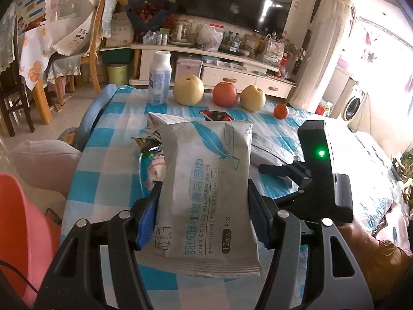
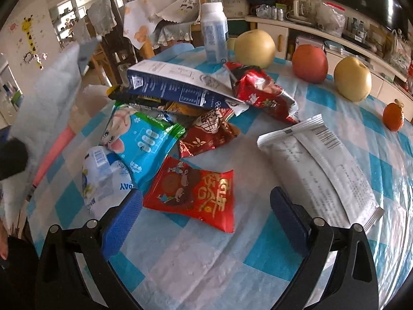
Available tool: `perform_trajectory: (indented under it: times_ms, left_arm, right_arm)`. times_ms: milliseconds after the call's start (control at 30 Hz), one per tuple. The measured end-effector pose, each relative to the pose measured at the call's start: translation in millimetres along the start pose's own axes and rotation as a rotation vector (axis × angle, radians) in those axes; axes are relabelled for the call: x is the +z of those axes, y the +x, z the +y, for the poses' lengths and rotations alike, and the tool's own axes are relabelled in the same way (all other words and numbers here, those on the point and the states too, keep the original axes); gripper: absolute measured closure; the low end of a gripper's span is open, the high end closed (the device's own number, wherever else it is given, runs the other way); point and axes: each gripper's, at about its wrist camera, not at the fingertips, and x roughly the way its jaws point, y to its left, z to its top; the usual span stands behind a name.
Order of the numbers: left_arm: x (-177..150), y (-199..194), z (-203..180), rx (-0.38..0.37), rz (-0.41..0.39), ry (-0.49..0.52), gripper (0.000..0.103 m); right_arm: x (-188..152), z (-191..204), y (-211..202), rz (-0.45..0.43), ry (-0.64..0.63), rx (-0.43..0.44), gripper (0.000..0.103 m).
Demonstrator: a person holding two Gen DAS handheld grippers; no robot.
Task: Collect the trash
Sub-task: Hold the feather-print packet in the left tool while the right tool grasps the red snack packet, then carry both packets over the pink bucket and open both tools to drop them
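**Wipes pack up, wrappers waiting**

While the left gripper (image 1: 204,206) is pinching the grey wipes pack (image 1: 206,180) between its fingers and holding it clear above the checked bench (image 1: 108,170), the right gripper (image 2: 206,214) is hanging with fingers spread wide and nothing between them. A red wrapper (image 2: 191,193) is lying just ahead of that gap, with bare cloth opening up nearer the camera. A white pouch (image 2: 320,165) is sitting beside the right finger. Behind, a heap of wrappers (image 2: 180,95) is overlapping, so their lower edges are hidden. The lifted pack is blocking most of the heap in the left view. Fruit (image 2: 309,63) and a bottle (image 2: 214,31) are lining the far edge.
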Motion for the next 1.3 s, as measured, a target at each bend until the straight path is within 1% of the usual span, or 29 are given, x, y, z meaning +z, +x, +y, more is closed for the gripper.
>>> perform_trajectory:
  times_ms: [133, 200, 267, 467, 500, 567, 700, 833, 967, 1100, 1300]
  left_arm:
    - [-0.7, -3.0, 6.9, 0.006, -0.008, -0.017, 0.04]
    - [-0.2, -4.7, 9.9, 0.01, -0.013, -0.022, 0.04]
    - [-0.4, -6.8, 12.7, 0.016, -0.017, -0.026, 0.04]
    - [-0.9, -10.2, 16.6, 0.024, -0.024, -0.028, 0.04]
    - [-0.9, -10.9, 17.8, 0.023, -0.025, -0.031, 0.04]
    - [-1.4, -12.5, 20.1, 0.022, -0.027, -0.038, 0.04]
    - [-2.3, -15.8, 22.1, 0.029, -0.031, -0.043, 0.039]
    - [-2.3, -19.4, 22.2, 0.035, -0.042, -0.045, 0.039]
    - [-2.6, -22.1, 24.3, 0.042, -0.048, -0.05, 0.039]
    - [-2.3, -25.2, 24.7, 0.042, -0.058, -0.053, 0.039]
    - [-1.8, -31.3, 28.9, 0.038, -0.076, -0.066, 0.039]
  right_arm:
    - [-1.9, 10.9, 7.6, 0.007, -0.024, -0.024, 0.005]
    - [-1.5, 15.3, 11.1, 0.006, -0.038, -0.038, 0.009]
    - [-1.0, 18.6, 11.7, 0.001, -0.051, -0.059, 0.029]
    - [-2.3, 19.6, 8.9, -0.012, -0.057, -0.074, 0.038]
    - [-2.9, 19.2, 7.4, -0.016, -0.057, -0.078, 0.043]
    - [-4.2, 17.6, 3.9, -0.024, -0.058, -0.084, 0.049]
    - [-9.2, 18.4, -2.5, -0.038, -0.059, -0.095, 0.055]
    - [-12.5, 22.9, -9.7, -0.071, -0.077, -0.125, 0.065]
    - [-15.1, 26.3, -14.4, -0.09, -0.08, -0.15, 0.069]
    - [-18.5, 29.4, -21.0, -0.118, -0.079, -0.188, 0.071]
    - [-24.0, 31.0, -35.0, -0.153, -0.059, -0.218, 0.073]
